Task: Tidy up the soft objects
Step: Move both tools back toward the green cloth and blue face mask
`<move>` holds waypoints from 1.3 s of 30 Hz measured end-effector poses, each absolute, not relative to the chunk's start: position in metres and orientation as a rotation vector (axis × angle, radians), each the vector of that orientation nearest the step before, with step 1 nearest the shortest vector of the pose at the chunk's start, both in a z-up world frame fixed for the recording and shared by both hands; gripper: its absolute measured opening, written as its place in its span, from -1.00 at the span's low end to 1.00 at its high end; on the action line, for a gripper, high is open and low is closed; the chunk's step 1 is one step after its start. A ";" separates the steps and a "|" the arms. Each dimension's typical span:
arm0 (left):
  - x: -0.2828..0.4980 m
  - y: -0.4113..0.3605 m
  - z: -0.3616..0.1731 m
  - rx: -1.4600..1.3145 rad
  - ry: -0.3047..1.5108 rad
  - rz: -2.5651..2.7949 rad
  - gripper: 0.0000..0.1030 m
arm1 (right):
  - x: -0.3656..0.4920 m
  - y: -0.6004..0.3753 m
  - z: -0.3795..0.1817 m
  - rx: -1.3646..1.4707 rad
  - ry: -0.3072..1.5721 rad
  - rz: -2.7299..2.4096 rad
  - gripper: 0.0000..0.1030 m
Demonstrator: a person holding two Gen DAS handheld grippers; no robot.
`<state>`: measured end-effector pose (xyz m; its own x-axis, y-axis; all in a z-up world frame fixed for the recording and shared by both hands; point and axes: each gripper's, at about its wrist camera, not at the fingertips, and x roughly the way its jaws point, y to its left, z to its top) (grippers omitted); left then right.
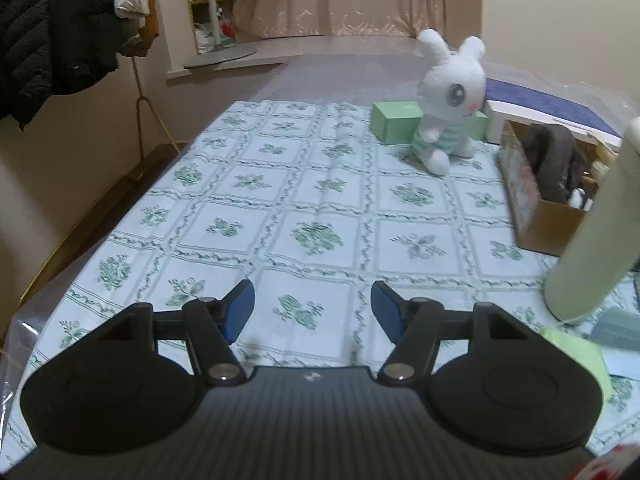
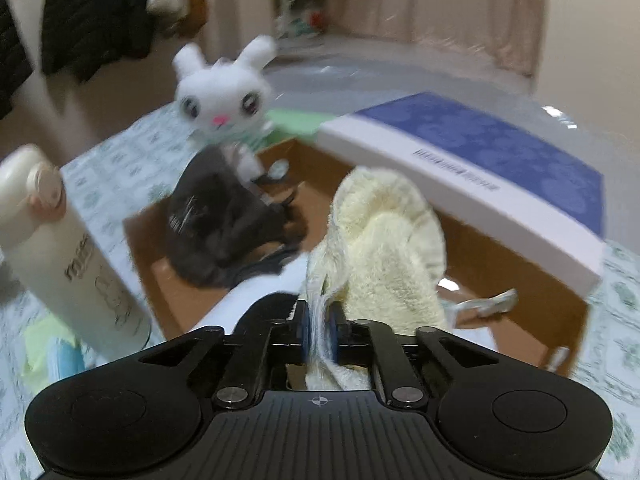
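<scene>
Blur smeared the right tool (image 2: 319,334), clamped on a cream towel (image 2: 384,240) hiding the cardboard box's (image 2: 516,332) middle. Left tool (image 1: 313,312) gaped empty over the table (image 1: 280,208).

From my feed: white bunny (image 1: 448,96) in green-striped top, mint box (image 1: 394,122) behind it, pale yellow towel (image 2: 384,240), green-floral checked tablecloth (image 1: 280,200).
</scene>
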<state>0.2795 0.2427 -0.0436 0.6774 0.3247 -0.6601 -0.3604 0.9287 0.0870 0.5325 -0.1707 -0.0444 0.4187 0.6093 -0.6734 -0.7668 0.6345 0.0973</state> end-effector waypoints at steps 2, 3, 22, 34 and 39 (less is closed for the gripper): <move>0.275 0.236 -0.042 -0.045 0.731 0.363 0.23 | 0.527 -0.181 -0.035 -0.187 0.715 0.845 -0.18; 0.273 0.232 -0.041 -0.041 0.730 0.352 0.23 | 0.520 -0.187 -0.030 -0.170 0.692 0.821 0.02; 0.212 0.161 -0.011 -0.016 0.720 0.109 0.23 | 0.344 -0.278 0.017 0.061 0.617 0.571 0.09; 0.175 0.132 -0.013 -0.032 0.722 0.036 0.23 | 0.257 -0.266 -0.009 0.198 0.724 0.526 0.09; 0.163 0.126 -0.017 -0.062 0.729 0.021 0.24 | 0.241 -0.251 -0.015 0.128 0.725 0.513 0.09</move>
<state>0.1633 0.1261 -0.0168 0.7459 -0.0029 -0.6661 -0.0407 0.9979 -0.0499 0.2412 -0.2512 -0.0153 0.6312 0.4904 -0.6009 -0.4038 0.8692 0.2853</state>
